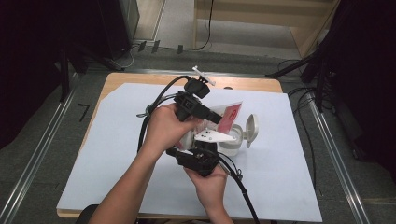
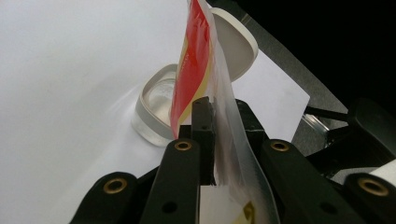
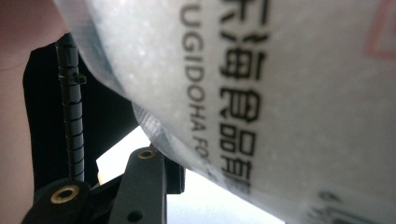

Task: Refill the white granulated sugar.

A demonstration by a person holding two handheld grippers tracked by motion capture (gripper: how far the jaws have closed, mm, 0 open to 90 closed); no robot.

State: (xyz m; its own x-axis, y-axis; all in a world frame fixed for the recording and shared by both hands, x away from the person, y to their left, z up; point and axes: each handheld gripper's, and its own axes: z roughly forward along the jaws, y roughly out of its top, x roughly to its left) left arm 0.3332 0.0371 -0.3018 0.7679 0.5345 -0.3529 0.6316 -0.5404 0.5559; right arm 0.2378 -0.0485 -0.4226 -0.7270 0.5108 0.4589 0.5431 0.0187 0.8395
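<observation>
- While the left gripper [image 2: 210, 140] sits above the table's middle, its two black jaws are clamped almost together on the clear sealed edge of a red-and-clear pouch [image 2: 198, 60], which stands up between them.
- Below it, nearer the person, the right gripper [image 1: 198, 158] has its jaws partly apart around the pouch's white printed end [image 3: 280, 93]; the pouch presses close against the one jaw in its own view, but whether the pads actually bite cannot be told.
- Just behind the pouch sits one clear container [image 2: 156, 109], its hinged white lid [image 1: 251, 130] swung open to the right; the pouch hangs over its mouth.
- White paper [image 1: 116, 140] covers most of the wooden table [image 1: 116, 79], with wide bare room left, right and in front; the far edge is near.
- Count: two grippers, one pouch, one container, one lid.
</observation>
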